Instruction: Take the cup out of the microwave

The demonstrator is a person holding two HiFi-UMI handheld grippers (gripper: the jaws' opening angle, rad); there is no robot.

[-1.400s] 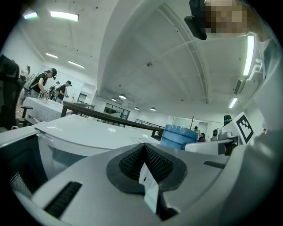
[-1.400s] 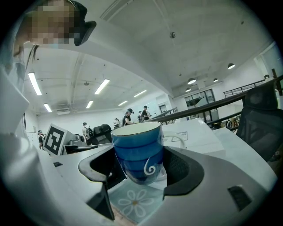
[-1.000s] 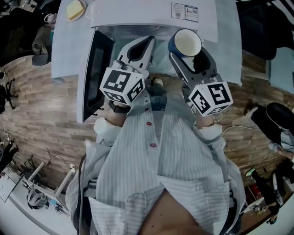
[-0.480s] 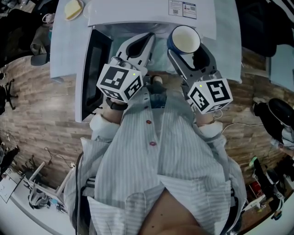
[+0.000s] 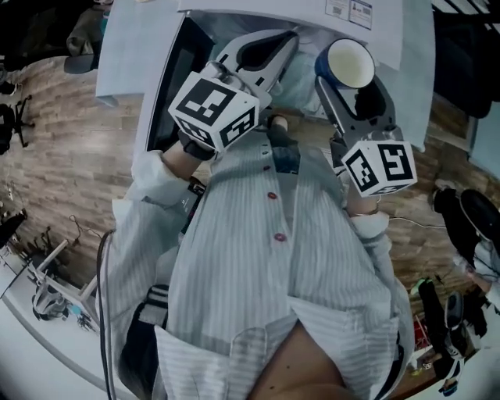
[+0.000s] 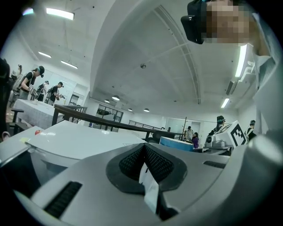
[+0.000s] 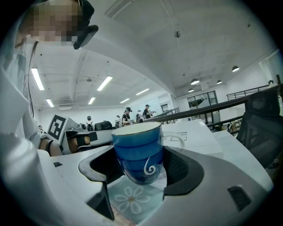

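Note:
A blue cup (image 5: 349,62) with a white inside sits between the jaws of my right gripper (image 5: 344,76), in front of the white microwave (image 5: 297,8). In the right gripper view the cup (image 7: 139,152) stands upright with a white swirl on its side, and the right gripper (image 7: 141,174) is shut on it. The microwave's dark door (image 5: 168,78) hangs open at the left. My left gripper (image 5: 283,41) points at the microwave's opening; its jaws (image 6: 146,170) are shut with nothing but a white tag between the pads.
A pale cloth with a flower print (image 7: 132,201) lies under the cup. The microwave stands on a light table (image 5: 129,47) over a wooden floor (image 5: 70,156). A black chair (image 7: 263,119) is at the right. People stand far off.
Both grippers sit higher and further right in the head view, which has itself shifted. The cup stays held in the right gripper. The left gripper has come closer to the camera.

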